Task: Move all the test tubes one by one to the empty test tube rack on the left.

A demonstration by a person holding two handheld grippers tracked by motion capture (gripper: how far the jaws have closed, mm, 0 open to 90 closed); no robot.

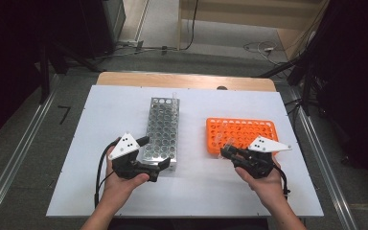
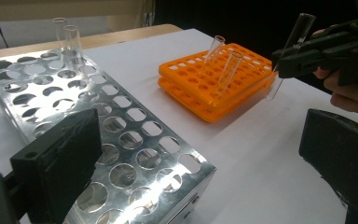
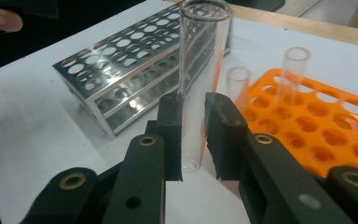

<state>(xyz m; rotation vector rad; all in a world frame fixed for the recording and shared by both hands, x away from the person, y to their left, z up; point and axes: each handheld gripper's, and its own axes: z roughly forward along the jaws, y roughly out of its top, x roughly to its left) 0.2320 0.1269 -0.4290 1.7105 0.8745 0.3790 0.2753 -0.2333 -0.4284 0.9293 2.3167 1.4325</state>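
Right gripper view: R gripper (image 3: pixel 193 135) clamped on glass tube (image 3: pixel 200 84) upright btwn orange rack (image 3: pixel 335 135) & steel rack (image 3: pixel 135 70), prob for transfer; L gripper (image 2: pixel 205 154) released, idle.

White-topped table with two racks

The table (image 1: pixel 100 191) fills the frame's middle; a metal rack (image 1: pixel 163 128) lies at centre, an orange rack (image 1: pixel 249 132) just right of centre, well apart.
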